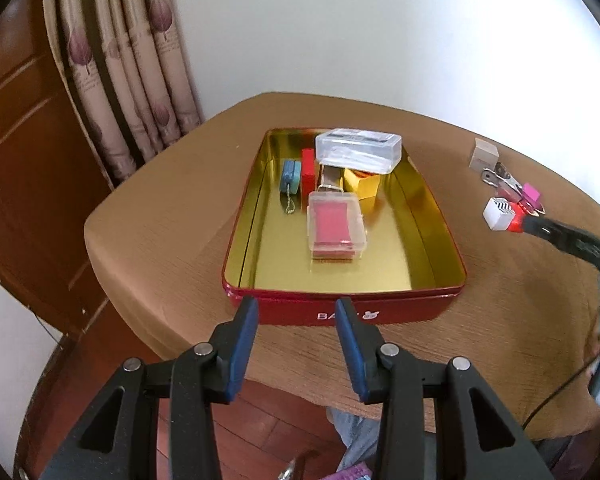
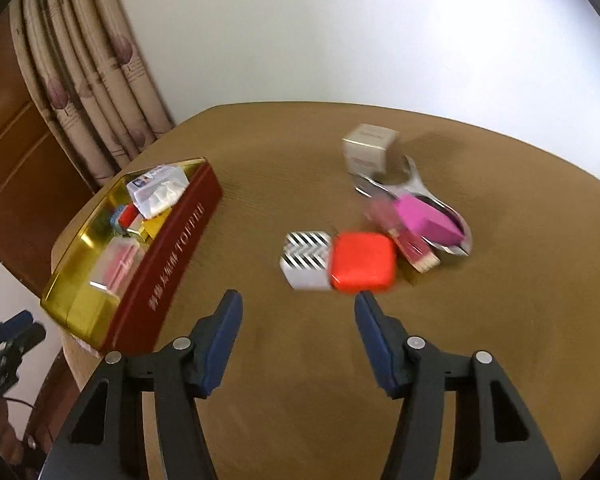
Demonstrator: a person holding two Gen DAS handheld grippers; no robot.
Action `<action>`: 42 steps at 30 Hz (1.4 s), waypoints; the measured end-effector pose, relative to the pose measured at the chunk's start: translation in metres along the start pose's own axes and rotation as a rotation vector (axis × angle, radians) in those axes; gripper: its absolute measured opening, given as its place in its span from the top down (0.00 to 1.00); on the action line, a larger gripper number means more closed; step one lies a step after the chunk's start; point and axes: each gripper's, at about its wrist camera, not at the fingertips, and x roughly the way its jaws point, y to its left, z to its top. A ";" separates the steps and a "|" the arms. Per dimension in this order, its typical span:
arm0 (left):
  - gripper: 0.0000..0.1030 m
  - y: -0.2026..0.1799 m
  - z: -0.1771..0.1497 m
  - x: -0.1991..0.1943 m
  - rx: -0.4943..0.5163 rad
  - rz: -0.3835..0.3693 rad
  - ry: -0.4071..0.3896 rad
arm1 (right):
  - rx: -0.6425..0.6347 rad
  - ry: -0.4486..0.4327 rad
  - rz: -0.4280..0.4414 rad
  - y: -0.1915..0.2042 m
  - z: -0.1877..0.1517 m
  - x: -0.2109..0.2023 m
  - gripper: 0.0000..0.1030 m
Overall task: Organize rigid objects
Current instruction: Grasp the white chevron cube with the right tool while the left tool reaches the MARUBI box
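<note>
Right claw [image 2: 298,300] spread and empty just short of the glossy orange-red rounded square box [image 2: 362,261], which sits on the brown cloth worktop [image 2: 300,360] touching a chevron-striped white cube [image 2: 306,258]; motion blurs both. Left claw [image 1: 296,308] spread, empty, before the red gold-lined tin [image 1: 342,312], whose contents only its view shows clearly.

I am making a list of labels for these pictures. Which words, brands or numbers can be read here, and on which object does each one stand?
"BA": white letters on the short red wall of the tin; the left gripper hides the rest.
"TOFFEE": gold letters on the tin's long red side.
Gold characters beside "TOFFEE": too blurred to read.
Label on the clear plastic box: too small to read.
Print on the small white box: blurred.
</note>
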 end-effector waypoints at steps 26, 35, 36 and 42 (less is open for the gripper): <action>0.60 0.000 -0.002 0.007 0.010 -0.094 0.047 | -0.016 0.010 -0.166 -0.021 -0.016 -0.038 0.73; 0.51 -0.052 0.036 -0.022 0.129 -0.279 -0.021 | 0.046 0.039 -0.496 -0.152 -0.074 -0.085 0.73; 0.41 -0.063 0.049 -0.022 0.148 -0.285 -0.032 | 0.062 0.029 -0.497 -0.162 -0.077 -0.089 0.74; 0.37 -0.142 0.137 0.011 0.249 -0.325 -0.004 | 0.082 -0.028 -0.470 -0.175 -0.082 -0.094 0.74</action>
